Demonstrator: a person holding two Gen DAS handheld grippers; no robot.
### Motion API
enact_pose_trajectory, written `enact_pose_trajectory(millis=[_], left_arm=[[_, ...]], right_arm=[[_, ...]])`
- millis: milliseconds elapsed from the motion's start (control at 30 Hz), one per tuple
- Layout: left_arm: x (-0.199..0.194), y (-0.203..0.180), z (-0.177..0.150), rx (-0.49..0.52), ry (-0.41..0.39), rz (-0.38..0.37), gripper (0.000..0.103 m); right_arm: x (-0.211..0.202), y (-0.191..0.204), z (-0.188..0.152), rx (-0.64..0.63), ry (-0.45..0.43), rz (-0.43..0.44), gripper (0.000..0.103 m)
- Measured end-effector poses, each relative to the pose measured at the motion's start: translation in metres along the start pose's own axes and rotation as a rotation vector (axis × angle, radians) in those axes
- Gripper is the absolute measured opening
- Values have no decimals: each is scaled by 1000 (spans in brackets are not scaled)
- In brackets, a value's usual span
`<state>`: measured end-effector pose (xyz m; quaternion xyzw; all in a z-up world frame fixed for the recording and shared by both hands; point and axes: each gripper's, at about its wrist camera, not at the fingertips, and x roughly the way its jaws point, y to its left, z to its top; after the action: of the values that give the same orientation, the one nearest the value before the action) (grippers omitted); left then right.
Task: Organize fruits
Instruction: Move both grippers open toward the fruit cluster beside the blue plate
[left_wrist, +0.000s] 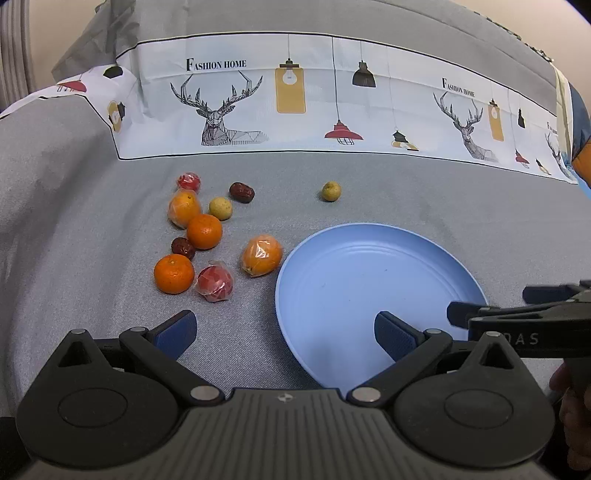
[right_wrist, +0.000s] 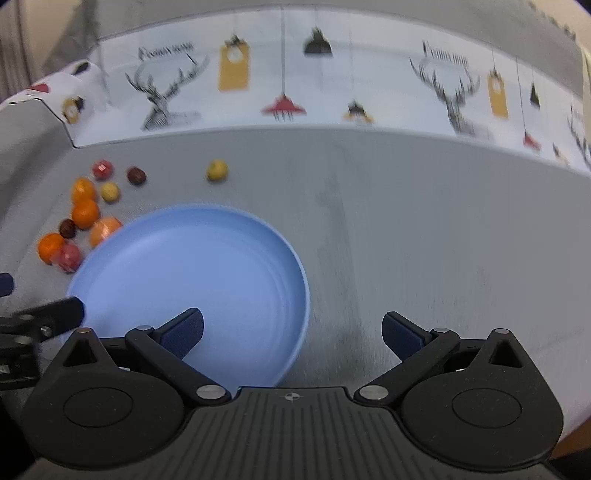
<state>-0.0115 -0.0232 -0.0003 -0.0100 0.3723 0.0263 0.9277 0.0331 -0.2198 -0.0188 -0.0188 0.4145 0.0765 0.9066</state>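
An empty blue plate (left_wrist: 369, 280) lies on the grey cloth, also in the right wrist view (right_wrist: 192, 258). Left of it lies a cluster of fruits: bare oranges (left_wrist: 173, 274) (left_wrist: 204, 231), wrapped oranges (left_wrist: 261, 255) (left_wrist: 183, 207), wrapped red fruits (left_wrist: 215, 283) (left_wrist: 189, 181), dark red dates (left_wrist: 242, 192) (left_wrist: 183, 247) and a yellow-green fruit (left_wrist: 220, 208). Another yellow-green fruit (left_wrist: 331, 191) lies alone behind the plate. My left gripper (left_wrist: 284, 334) is open and empty over the plate's near left rim. My right gripper (right_wrist: 291, 332) is open and empty over the plate's right rim; it shows in the left wrist view (left_wrist: 491, 306).
A white printed cloth band with deer and lamps (left_wrist: 295, 96) runs across the back. The grey cloth (left_wrist: 424, 192) stretches right of the plate. The right wrist view is motion-blurred.
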Motion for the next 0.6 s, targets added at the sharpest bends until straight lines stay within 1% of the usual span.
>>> enact_pose_trajectory(millis=[67,100,200,267,333,367,400,433,500,533,567,600], left_arm=[[1,0,0,5,4,-1,102],[2,0,0,8,8,-1,102],[5,-1,-1,12,33,1,102],[8,2,-1,0,50,-6,102],[9,5,-2,-16,57,-23,98],[10,5,-2,-18,63,-34,88],[11,5,-2,-16,71,-45,75],[13,4,-4,-8,83,-56,68],[17,-1,-6,16,104,-79,40],[19,-3,-6,26,105,-88,36],[20,-5,-7,37,100,-85,35],[22,-7,-7,45,92,-85,32]], right_arm=[[5,-4,-1,34,33,8,96],[7,-6,-2,47,37,7,96],[12,-11,-3,68,47,-38,89],[14,-15,-3,77,55,-64,80],[15,-18,-3,91,64,-76,76],[15,-20,-3,100,64,-76,75],[15,-21,-2,106,63,-74,73],[13,-21,-2,108,61,-74,71],[11,-20,-2,100,54,-79,64],[11,-19,-1,96,52,-76,60],[11,-18,0,92,51,-70,56],[11,-16,0,83,50,-71,55]])
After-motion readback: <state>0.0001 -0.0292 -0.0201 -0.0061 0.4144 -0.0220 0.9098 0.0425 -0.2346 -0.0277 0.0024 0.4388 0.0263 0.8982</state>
